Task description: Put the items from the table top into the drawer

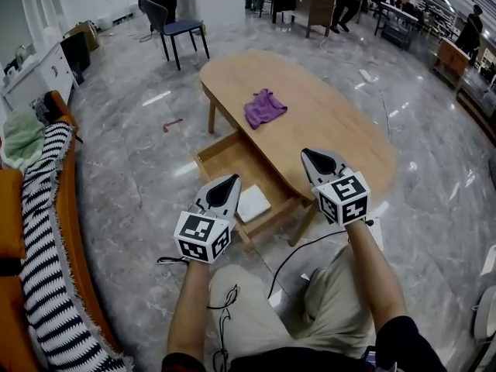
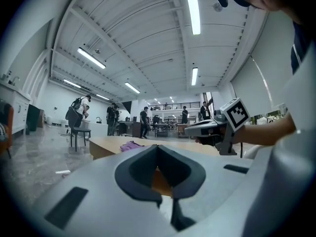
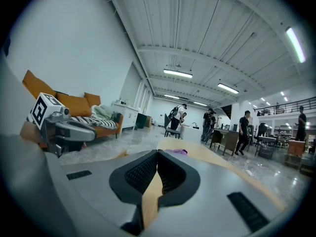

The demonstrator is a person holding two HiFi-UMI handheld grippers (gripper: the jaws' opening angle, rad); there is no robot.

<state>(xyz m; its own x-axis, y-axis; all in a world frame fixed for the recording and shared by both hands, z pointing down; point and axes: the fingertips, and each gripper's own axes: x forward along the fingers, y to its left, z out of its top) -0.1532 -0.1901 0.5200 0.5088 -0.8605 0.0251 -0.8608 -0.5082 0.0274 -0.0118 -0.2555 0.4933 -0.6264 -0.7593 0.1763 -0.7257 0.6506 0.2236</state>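
Observation:
A crumpled purple cloth (image 1: 264,108) lies on the oval wooden table (image 1: 333,130); it also shows as the cloth (image 2: 131,144) in the left gripper view and the cloth (image 3: 176,151) in the right gripper view. Under the table's near end a wooden drawer (image 1: 225,161) stands pulled out, with a flat white item (image 1: 253,203) inside. My left gripper (image 1: 229,179) hovers over the drawer, shut and holding nothing. My right gripper (image 1: 310,155) is over the table's near edge, shut too and holding nothing. Both point level toward the table, well short of the cloth.
An orange sofa with a striped blanket (image 1: 43,231) runs along the left. A blue chair (image 1: 180,28) and a white counter (image 1: 211,5) stand beyond the table. A small red scrap (image 1: 172,123) and a black cable (image 1: 306,246) lie on the marble floor. People stand at the back.

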